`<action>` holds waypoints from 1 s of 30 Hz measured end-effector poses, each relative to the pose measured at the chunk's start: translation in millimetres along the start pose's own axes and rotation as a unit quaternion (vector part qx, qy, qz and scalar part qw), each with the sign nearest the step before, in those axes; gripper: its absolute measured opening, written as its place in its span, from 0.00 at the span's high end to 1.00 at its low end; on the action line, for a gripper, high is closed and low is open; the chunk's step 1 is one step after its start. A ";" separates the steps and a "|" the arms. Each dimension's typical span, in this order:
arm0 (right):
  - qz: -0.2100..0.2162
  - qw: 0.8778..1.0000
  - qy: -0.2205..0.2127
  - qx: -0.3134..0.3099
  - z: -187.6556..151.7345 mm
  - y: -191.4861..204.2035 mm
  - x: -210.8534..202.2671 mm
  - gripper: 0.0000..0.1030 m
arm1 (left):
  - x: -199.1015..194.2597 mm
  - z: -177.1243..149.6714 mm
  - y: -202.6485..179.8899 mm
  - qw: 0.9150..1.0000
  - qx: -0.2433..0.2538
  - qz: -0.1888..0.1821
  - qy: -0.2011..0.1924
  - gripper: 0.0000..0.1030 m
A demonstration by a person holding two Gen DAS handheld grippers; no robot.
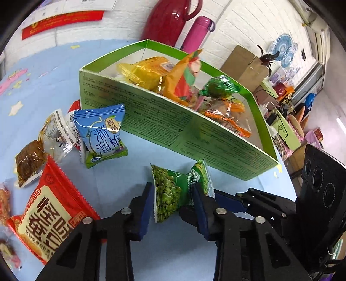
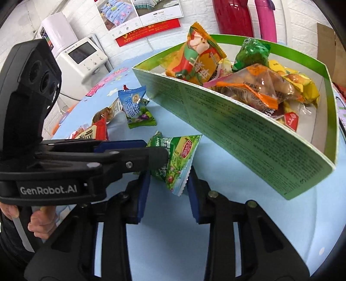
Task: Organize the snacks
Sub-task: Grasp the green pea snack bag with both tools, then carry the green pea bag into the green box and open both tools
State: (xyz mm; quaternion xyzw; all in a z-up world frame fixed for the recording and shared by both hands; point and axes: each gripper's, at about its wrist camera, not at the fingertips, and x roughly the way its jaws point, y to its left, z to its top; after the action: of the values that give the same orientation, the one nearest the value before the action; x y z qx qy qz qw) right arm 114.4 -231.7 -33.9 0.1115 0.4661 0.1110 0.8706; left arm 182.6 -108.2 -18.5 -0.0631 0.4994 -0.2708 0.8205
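Both views were bright and evenly lit, with soft shadows. Fisheye curvature bent the edges into dark corners. Glare glinted on the red flask (image 1: pixel 170 19).

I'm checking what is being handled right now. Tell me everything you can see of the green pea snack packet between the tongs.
The green pea packet is a small glossy plastic pillow pouch with crimped, serrated ends. One face is printed with green peas; the other shows a red logo on yellow-green. It is sealed, pinched and crumpled at the middle, standing tilted just in front of the green box. The left tongs squeeze it between blue pads; the right tongs straddle its lower corner, contact unclear.
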 end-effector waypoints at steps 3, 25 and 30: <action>0.003 1.000 -0.016 0.005 -7.3 3.0 -14.6 0.66 | -9.2 -2.2 -10.5 1.000 0.007 -0.004 -0.007 0.71; -0.053 0.986 -0.152 0.033 7.6 -40.0 -107.0 0.66 | -23.0 55.3 -108.7 0.992 0.089 -0.057 -0.070 0.71; -0.058 0.984 -0.162 0.042 18.6 -59.9 -101.9 0.66 | -8.3 68.1 -118.2 0.992 0.098 -0.050 -0.069 0.71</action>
State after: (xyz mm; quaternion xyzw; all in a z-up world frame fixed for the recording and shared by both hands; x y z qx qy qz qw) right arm 80.2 -320.6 38.5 0.1375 0.3285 0.0215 0.9342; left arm 192.7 -215.3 65.8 -0.0257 0.4088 -0.3543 0.8407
